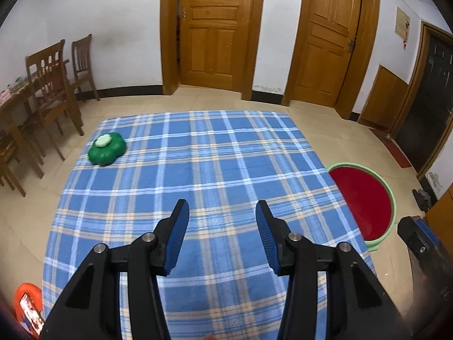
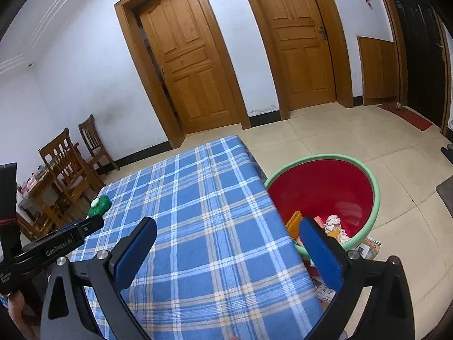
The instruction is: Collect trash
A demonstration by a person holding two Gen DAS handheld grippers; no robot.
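Note:
A table under a blue plaid cloth (image 1: 215, 164) (image 2: 198, 212) fills both views. A green flower-shaped object (image 1: 106, 148) (image 2: 99, 206) with a pale round piece on top lies at the table's far left corner. A red basin with a green rim (image 1: 365, 198) (image 2: 334, 192) stands on the floor right of the table; in the right wrist view it holds crumpled paper (image 2: 334, 226) and an orange ridged piece (image 2: 294, 222). My left gripper (image 1: 222, 209) hangs open over the near cloth, empty. My right gripper (image 2: 226, 226) is open and empty above the table's right edge.
Wooden chairs (image 1: 53, 85) and a cluttered wooden table (image 1: 11, 96) stand at the far left. Two wooden doors (image 1: 212, 28) line the back wall. Printed packets (image 2: 371, 246) lie on the tiled floor beside the basin. An orange object (image 1: 27, 306) sits low at the left.

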